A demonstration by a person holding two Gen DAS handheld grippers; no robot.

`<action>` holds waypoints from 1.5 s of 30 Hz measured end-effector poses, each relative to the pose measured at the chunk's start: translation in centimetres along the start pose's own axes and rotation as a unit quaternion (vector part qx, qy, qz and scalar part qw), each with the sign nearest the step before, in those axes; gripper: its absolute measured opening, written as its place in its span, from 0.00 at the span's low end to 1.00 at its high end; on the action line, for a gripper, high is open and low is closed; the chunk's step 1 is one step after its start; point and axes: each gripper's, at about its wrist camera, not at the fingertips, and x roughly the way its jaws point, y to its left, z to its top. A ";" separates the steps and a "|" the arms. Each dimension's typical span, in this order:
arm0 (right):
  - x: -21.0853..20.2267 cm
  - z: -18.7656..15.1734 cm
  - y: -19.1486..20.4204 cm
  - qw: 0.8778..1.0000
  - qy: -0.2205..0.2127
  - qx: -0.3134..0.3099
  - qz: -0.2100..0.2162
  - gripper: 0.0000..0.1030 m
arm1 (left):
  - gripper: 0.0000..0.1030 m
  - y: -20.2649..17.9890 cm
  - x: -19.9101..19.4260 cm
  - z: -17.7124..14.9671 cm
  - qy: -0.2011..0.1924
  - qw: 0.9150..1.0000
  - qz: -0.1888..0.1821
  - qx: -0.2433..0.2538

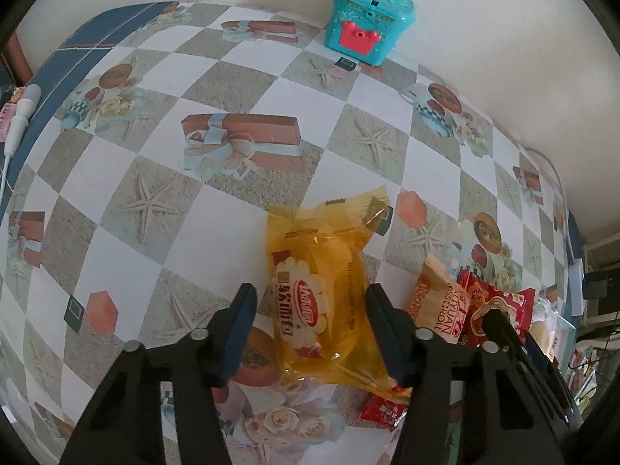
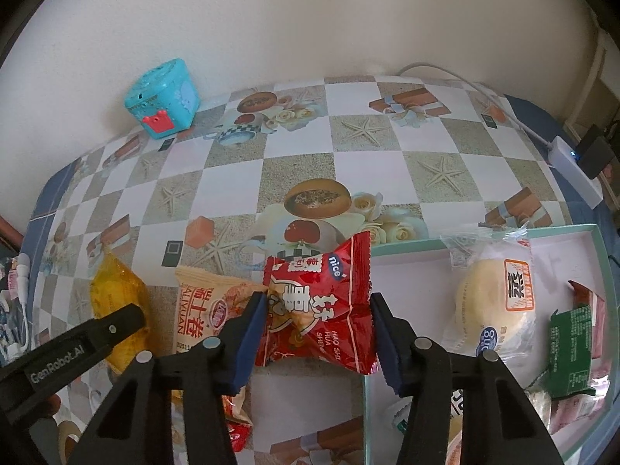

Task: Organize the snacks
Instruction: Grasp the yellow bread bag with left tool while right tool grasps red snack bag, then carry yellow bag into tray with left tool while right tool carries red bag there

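A yellow see-through bun packet (image 1: 321,290) lies on the checked tablecloth between the fingers of my left gripper (image 1: 310,310). The right pad meets the wrapper, while a strip of cloth shows beside the left pad. My right gripper (image 2: 317,321) is shut on a puffy red packet (image 2: 317,310), both blue pads against its sides, beside the tray's rim (image 2: 484,238). A beige Swiss roll packet (image 2: 201,310) lies between the yellow packet (image 2: 116,294) and the red one. The right wrist view catches the left gripper's finger (image 2: 100,329) over the yellow packet.
The pale green tray holds a white bun packet (image 2: 492,302), a green packet (image 2: 569,341) and other wrappers. A small red sachet (image 1: 381,410) lies near the front. A teal toy box (image 2: 162,97) stands by the wall. A white power strip (image 2: 577,178) and cable sit at the right edge.
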 end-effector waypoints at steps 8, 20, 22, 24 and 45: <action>-1.2 -0.1 -0.1 1.000 -0.003 0.001 0.009 0.35 | 0.43 0.3 -0.6 0.0 -0.001 1.000 0.007 -0.001; -4.2 -0.5 -0.2 1.000 -0.013 -0.006 0.011 0.35 | 0.42 1.1 -3.3 -0.8 -0.011 1.000 0.009 -0.012; -5.0 -0.6 -0.3 1.000 -0.018 -0.006 0.010 0.35 | 0.42 1.1 -4.0 -0.9 -0.017 1.000 0.006 -0.013; -5.7 -0.7 -0.5 1.000 -0.021 -0.004 0.011 0.35 | 0.42 1.1 -4.9 -1.3 -0.023 1.000 0.001 -0.013; -13.0 -5.7 -4.8 0.997 -0.052 0.049 0.011 0.35 | 0.42 -3.0 -12.3 -6.5 -0.085 0.995 -0.019 0.048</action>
